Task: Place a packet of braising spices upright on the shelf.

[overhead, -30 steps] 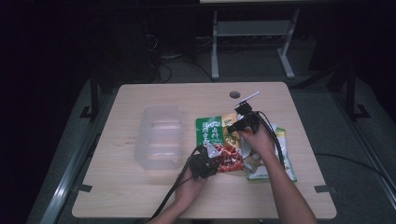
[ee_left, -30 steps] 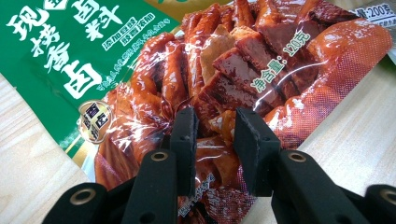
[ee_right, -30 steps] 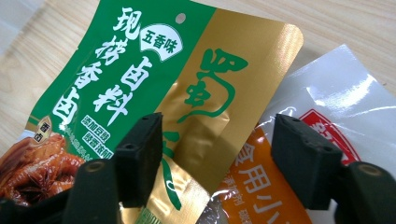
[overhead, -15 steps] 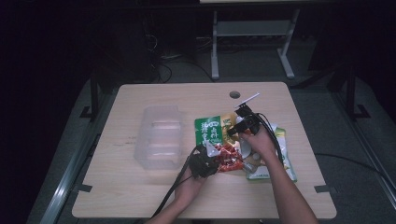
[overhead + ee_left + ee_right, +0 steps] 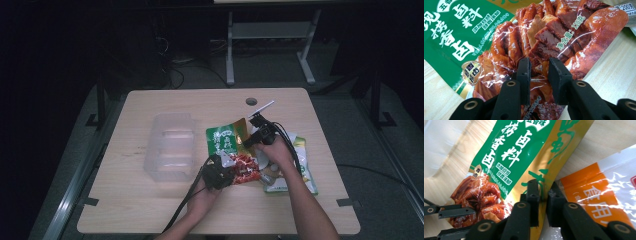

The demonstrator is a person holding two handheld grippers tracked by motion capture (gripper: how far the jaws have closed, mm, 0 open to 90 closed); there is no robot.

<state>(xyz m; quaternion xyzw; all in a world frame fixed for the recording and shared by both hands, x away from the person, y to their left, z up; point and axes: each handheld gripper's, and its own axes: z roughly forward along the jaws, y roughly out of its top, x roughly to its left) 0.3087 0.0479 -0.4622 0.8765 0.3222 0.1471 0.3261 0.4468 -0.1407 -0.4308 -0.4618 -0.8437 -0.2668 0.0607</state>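
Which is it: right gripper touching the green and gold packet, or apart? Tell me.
Touching. In the right gripper view, the right gripper, jaws just closing, pinches the gold edge of the green and gold packet.

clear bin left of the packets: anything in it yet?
Empty. The high view shows bare clear plastic through the clear bin, and the green spice packet lies on the table, outside it.

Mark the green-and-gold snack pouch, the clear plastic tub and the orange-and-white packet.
green-and-gold snack pouch (image 5: 506,152): right gripper view, green printed face.
clear plastic tub (image 5: 170,145): high view, middle.
orange-and-white packet (image 5: 589,187): right gripper view, orange band.
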